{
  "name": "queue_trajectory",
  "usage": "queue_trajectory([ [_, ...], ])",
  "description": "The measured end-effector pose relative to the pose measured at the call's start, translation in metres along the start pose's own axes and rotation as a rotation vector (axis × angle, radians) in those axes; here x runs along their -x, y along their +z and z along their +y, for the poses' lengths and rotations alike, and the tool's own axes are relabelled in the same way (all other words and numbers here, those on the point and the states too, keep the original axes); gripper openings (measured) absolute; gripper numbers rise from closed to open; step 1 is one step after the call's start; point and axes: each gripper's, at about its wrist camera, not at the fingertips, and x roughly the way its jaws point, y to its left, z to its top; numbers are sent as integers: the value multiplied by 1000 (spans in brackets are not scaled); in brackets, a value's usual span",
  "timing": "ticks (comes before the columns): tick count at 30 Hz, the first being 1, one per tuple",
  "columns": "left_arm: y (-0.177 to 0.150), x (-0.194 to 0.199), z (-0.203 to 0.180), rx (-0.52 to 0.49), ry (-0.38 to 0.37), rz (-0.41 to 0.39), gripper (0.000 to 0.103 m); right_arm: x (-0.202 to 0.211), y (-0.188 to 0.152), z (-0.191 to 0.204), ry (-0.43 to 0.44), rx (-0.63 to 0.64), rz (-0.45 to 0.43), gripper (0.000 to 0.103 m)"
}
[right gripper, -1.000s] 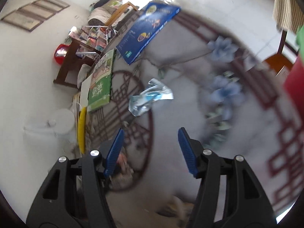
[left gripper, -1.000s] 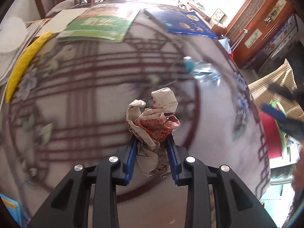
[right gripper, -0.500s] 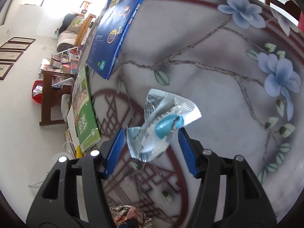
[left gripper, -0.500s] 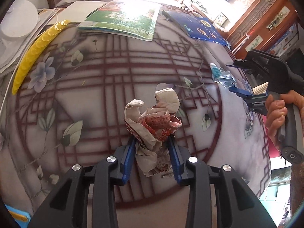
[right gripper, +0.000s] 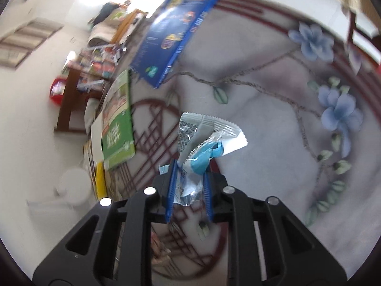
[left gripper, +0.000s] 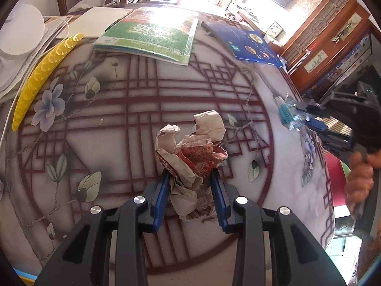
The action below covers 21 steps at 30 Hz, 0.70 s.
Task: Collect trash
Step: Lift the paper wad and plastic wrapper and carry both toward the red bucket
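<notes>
Marble-look table top (left gripper: 133, 124) with a dark red lattice circle and painted blue flowers fills both views and serves as the landmark here. At its far edge lies a green book (left gripper: 152, 35), with a blue book (left gripper: 247, 45) beside it toward the table's right rim; a yellow scalloped strip (left gripper: 40, 76) curves along the left rim, and a white round object (left gripper: 21, 33) sits just beyond that strip.

Over the middle of the lattice circle, the left gripper (left gripper: 190, 188) has its blue-padded jaws clamped on a crumpled paper wad (left gripper: 193, 159), beige with red print, which bulges out above the fingertips.

Near the table's right rim, the right gripper (right gripper: 189, 186), held by a hand (left gripper: 359, 176), has its jaws pinched together on a silver and blue plastic wrapper (right gripper: 204, 143). The wrapper's crimped white end sticks out past the jaws. Whether either piece of trash touches the table top cannot be told.
</notes>
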Motion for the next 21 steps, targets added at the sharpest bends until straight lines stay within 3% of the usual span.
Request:
queue_trajectory([
  [4, 0, 8, -9, -19, -2, -20, 32, 33, -24, 23, -83, 243, -50, 21],
  [9, -2, 15, -22, -44, -1, -30, 32, 65, -59, 35, -152, 434, -102, 21],
  [21, -7, 24, -72, -145, -21, -49, 32, 121, -86, 9, -176, 459, -197, 21],
])
